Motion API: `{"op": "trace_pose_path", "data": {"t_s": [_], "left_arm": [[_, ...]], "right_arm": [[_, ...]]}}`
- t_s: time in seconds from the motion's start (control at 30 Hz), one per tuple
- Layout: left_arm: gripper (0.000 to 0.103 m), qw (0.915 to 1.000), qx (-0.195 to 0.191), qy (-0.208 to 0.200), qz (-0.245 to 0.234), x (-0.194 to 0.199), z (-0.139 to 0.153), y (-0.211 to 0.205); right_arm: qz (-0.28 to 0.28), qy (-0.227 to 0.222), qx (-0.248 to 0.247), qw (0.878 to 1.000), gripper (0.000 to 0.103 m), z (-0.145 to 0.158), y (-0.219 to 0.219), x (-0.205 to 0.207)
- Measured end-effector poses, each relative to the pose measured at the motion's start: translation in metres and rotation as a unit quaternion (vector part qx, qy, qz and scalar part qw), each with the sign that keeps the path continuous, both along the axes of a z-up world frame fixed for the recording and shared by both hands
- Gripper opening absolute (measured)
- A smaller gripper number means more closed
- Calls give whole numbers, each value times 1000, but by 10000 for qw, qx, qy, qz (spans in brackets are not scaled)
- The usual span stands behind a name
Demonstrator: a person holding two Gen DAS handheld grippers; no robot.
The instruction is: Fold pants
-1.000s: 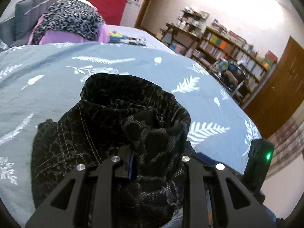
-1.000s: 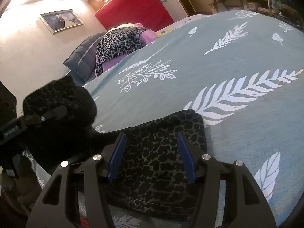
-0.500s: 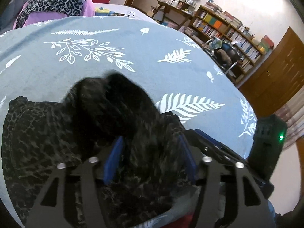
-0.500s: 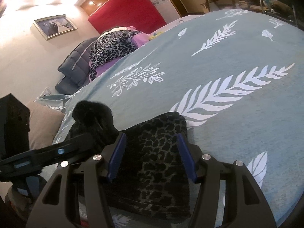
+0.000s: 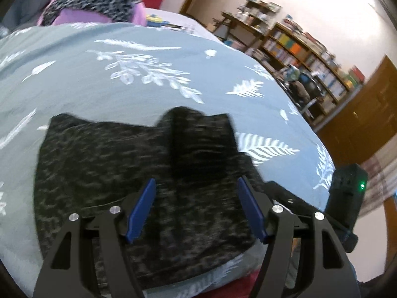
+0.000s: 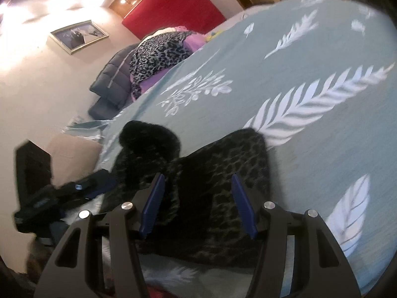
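The dark leopard-print pants point(image 5: 139, 164) lie folded on the grey-blue bedspread point(image 5: 124, 94) near its front edge, with one thicker fold on the right half. My left gripper point(image 5: 196, 208) is open just above them, holding nothing. In the right wrist view the pants point(image 6: 223, 173) lie flat with a raised bunch at the left end. My right gripper point(image 6: 197, 204) is open over them, empty. The left gripper point(image 6: 74, 193) shows there at the left, beside the bunch.
A pile of leopard-print and purple clothing point(image 5: 96, 2) with a dark quilted jacket point(image 6: 111, 79) sits at the head of the bed. Bookshelves point(image 5: 310, 57) and a wooden door point(image 5: 367, 114) stand to the right. A red panel point(image 6: 173, 7) is behind the bed.
My left gripper has opened and let go of the pants' fold, which has dropped onto the rest of the pants. Both grippers have pulled back slightly.
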State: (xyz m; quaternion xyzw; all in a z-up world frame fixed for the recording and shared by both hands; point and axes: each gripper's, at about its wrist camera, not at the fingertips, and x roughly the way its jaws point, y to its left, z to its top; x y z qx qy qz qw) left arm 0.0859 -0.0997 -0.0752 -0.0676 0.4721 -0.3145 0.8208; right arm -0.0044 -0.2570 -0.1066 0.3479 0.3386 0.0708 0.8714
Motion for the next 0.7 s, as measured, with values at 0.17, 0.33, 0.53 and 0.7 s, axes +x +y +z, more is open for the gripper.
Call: {"op": "trace_pose_path", "data": {"t_s": [0.17, 0.33, 0.53, 0.7], "left_arm": [[68, 9997, -60, 43, 228, 2, -3, 20], [68, 9995, -70, 53, 304, 0, -4, 32], [69, 9990, -158, 153, 400, 1, -9, 46], [69, 9987, -240, 176, 403, 3, -9, 51]], "right_arm": [[304, 66, 72, 9995, 58, 0, 17, 8], [337, -10, 23, 9994, 58, 13, 25, 21], [552, -223, -70, 9982, 58, 33, 38, 11], [1014, -177, -142, 9946, 58, 35, 56, -3]]}}
